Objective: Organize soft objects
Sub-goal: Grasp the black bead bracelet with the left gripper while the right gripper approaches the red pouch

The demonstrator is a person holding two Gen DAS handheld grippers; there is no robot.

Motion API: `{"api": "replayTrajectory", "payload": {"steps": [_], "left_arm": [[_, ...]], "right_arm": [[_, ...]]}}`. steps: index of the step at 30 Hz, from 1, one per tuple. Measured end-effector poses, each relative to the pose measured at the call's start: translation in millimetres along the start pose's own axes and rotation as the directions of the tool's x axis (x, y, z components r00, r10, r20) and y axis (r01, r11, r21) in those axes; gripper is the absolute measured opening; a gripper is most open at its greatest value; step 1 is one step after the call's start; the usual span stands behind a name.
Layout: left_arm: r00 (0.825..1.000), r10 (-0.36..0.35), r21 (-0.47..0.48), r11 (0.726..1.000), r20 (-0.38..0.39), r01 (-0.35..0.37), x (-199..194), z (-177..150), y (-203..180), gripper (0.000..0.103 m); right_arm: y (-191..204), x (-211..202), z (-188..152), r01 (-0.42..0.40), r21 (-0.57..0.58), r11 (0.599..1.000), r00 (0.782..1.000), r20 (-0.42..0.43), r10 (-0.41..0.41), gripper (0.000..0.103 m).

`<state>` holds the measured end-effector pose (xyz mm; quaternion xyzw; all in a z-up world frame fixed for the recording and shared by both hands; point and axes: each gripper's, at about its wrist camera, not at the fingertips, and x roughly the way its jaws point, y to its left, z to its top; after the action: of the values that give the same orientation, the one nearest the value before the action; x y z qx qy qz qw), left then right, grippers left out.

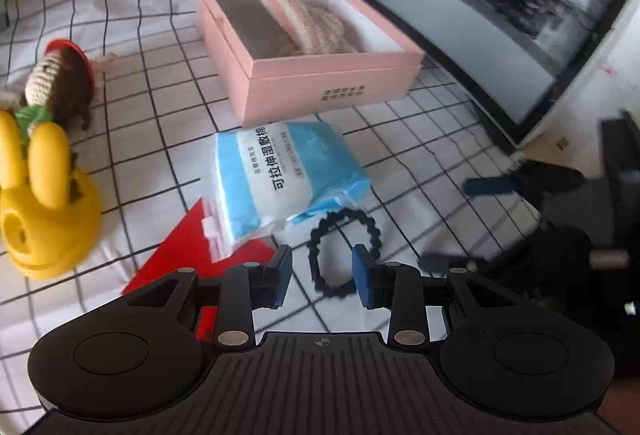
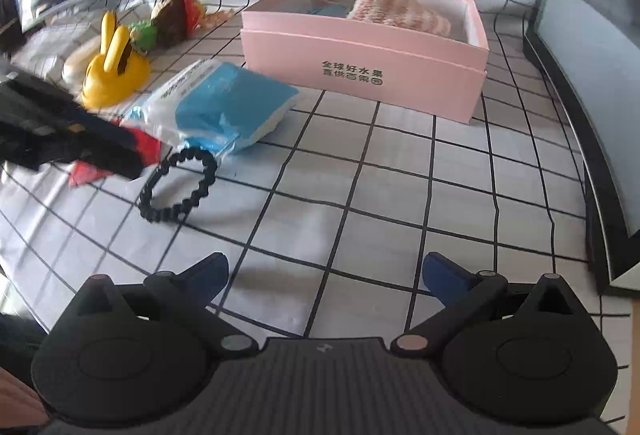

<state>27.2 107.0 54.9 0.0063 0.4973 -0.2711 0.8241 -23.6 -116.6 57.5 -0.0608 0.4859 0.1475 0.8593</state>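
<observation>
Blue-padded, the left tool [image 1: 322, 281] hangs released just above the black beaded ring [image 1: 344, 251], jaws straddling its near edge, probably lining up a pinch. Farther out lie the blue cotton-pad pack [image 1: 280, 179] and the pink box [image 1: 308, 47], which already holds a pink knitted piece [image 1: 308, 23]. The right tool [image 2: 324, 279] waits spread wide over the checked surface [image 2: 360, 203], holding nothing.

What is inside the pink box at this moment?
In the pink box lies a folded pink-and-white knitted item, and the right wrist view shows something blue beside it. The near wall covers the box floor and what the blue thing is.
</observation>
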Motion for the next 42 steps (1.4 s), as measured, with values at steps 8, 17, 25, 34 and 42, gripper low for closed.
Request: {"api": "replayTrajectory", "payload": {"steps": [8, 17, 25, 34, 42], "left_arm": [[0.997, 0.071, -0.028, 0.997, 0.004, -0.070, 32, 9, -13, 0.036], [0.994, 0.105, -0.074, 0.992, 0.042, -0.101, 34, 3, -17, 0.013], [0.993, 0.084, -0.002, 0.996, 0.077, -0.085, 24, -19, -29, 0.010], [0.963, 0.207, -0.197, 0.965, 0.173, -0.172, -44, -52, 8, 0.010], [0.903, 0.386, -0.402, 0.870, 0.190, -0.287, -96, -88, 47, 0.010]], "right_arm": [[0, -3, -7, 0.015, 0.016, 1.000, 0.999, 0.030, -0.015, 0.103], [1, -6, -15, 0.016, 0.011, 1.000, 0.997, 0.077, -0.017, 0.103], [4, -8, -9, 0.003, -0.058, 0.998, 0.998, 0.060, 0.000, 0.103], [31, -10, 15, -0.138, -0.199, 0.970, 0.985, 0.074, 0.155, 0.103], [89, 7, 48, -0.346, -0.319, 0.882, 0.929, 0.010, 0.369, 0.102]]}}
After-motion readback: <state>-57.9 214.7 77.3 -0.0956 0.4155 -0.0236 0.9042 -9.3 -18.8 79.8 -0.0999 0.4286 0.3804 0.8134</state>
